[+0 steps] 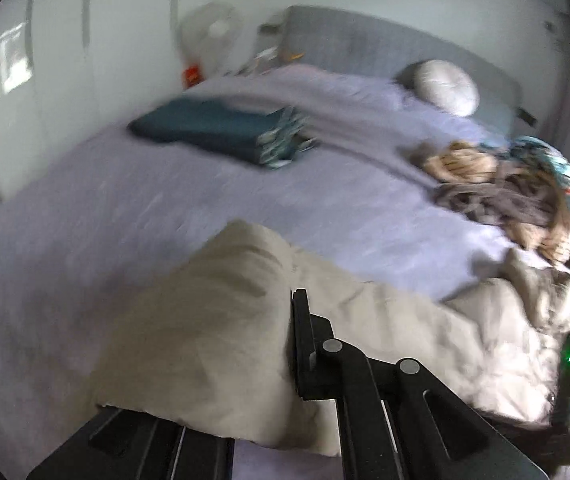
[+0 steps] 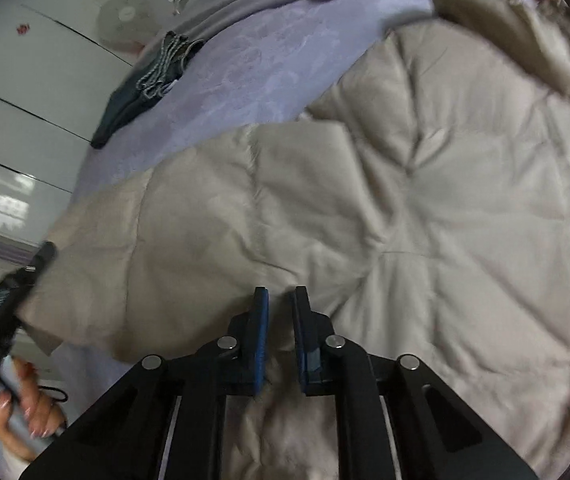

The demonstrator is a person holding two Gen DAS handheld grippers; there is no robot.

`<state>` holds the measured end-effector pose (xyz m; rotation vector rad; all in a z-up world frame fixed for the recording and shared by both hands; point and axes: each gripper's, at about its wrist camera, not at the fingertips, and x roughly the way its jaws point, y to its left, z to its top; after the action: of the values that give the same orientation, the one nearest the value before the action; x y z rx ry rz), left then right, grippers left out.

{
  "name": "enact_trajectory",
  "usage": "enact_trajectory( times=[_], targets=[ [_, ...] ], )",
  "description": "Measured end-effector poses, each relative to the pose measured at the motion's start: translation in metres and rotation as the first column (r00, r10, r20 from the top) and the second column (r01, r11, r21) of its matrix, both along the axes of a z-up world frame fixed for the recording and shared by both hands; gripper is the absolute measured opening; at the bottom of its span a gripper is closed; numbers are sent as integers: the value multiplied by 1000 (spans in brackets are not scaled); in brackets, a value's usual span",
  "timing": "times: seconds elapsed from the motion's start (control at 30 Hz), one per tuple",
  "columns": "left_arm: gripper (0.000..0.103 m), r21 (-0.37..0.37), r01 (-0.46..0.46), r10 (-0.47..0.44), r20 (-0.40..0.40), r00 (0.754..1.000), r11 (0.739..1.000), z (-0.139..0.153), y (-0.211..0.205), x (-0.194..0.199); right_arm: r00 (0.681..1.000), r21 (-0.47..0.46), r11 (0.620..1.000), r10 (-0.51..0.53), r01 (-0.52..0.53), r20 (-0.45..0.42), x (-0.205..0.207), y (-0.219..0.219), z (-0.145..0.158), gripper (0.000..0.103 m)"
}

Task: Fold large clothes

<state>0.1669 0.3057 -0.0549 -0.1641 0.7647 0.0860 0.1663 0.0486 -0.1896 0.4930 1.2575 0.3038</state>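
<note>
A large beige quilted coat lies spread on the lilac bed; it also shows in the left wrist view. My left gripper is shut on a fold of the coat, which drapes over and hides its left finger; it shows in the right wrist view at the coat's left edge. My right gripper is shut on the coat's near edge, with cloth pinched between its blue pads.
A folded dark teal garment lies mid-bed. A heap of unfolded clothes sits at the right. A round pillow and grey headboard are at the back. White wardrobe doors and a fan stand left.
</note>
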Motion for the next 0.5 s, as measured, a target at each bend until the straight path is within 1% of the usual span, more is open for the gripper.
enact_trajectory(
  times=[0.07,0.1,0.2,0.3,0.37,0.4,0.47,0.5],
  targets=[
    [8,-6,81,-81,17,997,997,13,-28,3,1000,22,1000,8,-7,-20,0,2,-16,11],
    [8,-6,116,-116,23,993,993,18,-41,3,1000,24,1000,10,-10,-26,0,3,-20,11],
    [8,-14,249,-248,45,968,968,29,-96,8,999,66,998,19,-16,-46,0,-2,-26,11],
    [8,-34,332,-331,37,943,943,29,-151,14,998,124,992,18,-10,-68,-1,-18,-23,11],
    [8,-49,371,-370,27,929,927,27,-182,14,998,144,988,-48,54,-50,-16,-50,-7,11],
    [8,-57,400,-400,14,916,915,22,-203,14,996,143,986,-80,85,-38,-25,-65,-2,11],
    [8,-60,465,-467,-30,884,883,8,-243,15,988,118,981,-152,153,-16,-43,-103,13,11],
    [8,-57,489,-491,-44,870,871,-1,-258,11,982,85,978,-191,190,1,-56,-130,21,11]
  ],
)
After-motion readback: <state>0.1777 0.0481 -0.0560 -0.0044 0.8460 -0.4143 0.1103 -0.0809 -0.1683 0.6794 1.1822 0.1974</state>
